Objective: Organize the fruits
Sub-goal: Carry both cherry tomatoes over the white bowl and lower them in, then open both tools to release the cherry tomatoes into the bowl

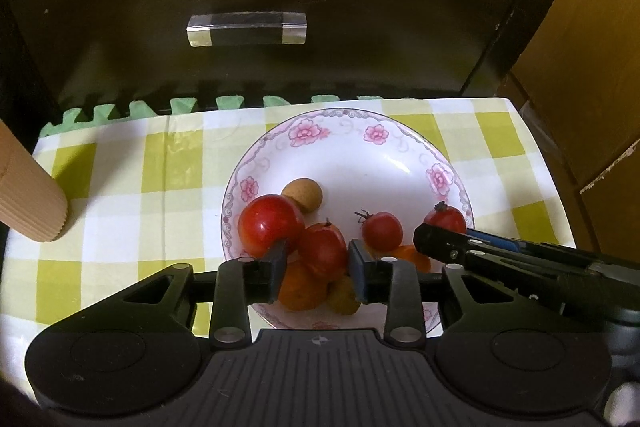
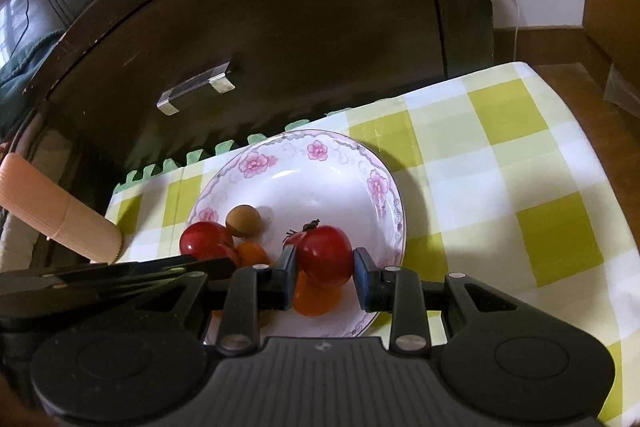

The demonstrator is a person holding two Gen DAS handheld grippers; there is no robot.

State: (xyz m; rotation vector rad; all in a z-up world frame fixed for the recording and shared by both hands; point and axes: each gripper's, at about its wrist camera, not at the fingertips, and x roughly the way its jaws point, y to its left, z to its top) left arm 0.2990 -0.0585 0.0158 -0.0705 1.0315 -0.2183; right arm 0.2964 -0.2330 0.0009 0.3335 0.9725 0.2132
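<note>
A white flowered plate (image 1: 344, 115) (image 2: 376, 155) on the checked cloth holds several fruits. My left gripper (image 1: 319, 267) hovers over the plate's near side, jaws open. A red fruit (image 1: 322, 251) lies between them on the pile, with a slim gap at the left pad. Beside it are a bigger red fruit (image 1: 270, 223), a brown longan (image 1: 303, 195) and a small stemmed red one (image 1: 382, 231). Orange pieces (image 1: 302, 287) lie underneath. My right gripper (image 2: 324, 267) (image 1: 448, 233) is shut on a stemmed red fruit (image 2: 324, 255) (image 1: 446, 221) low over the plate's right side. The left gripper (image 2: 224, 263) shows as a dark bar.
A ribbed cardboard tube (image 1: 32, 195) (image 2: 60, 219) lies at the cloth's left edge. A dark cabinet with a clear handle (image 1: 246, 29) (image 2: 196, 91) stands right behind the plate. The yellow-green checked cloth (image 2: 520, 167) spreads to the right, with wooden boxes (image 1: 580, 67) beyond it.
</note>
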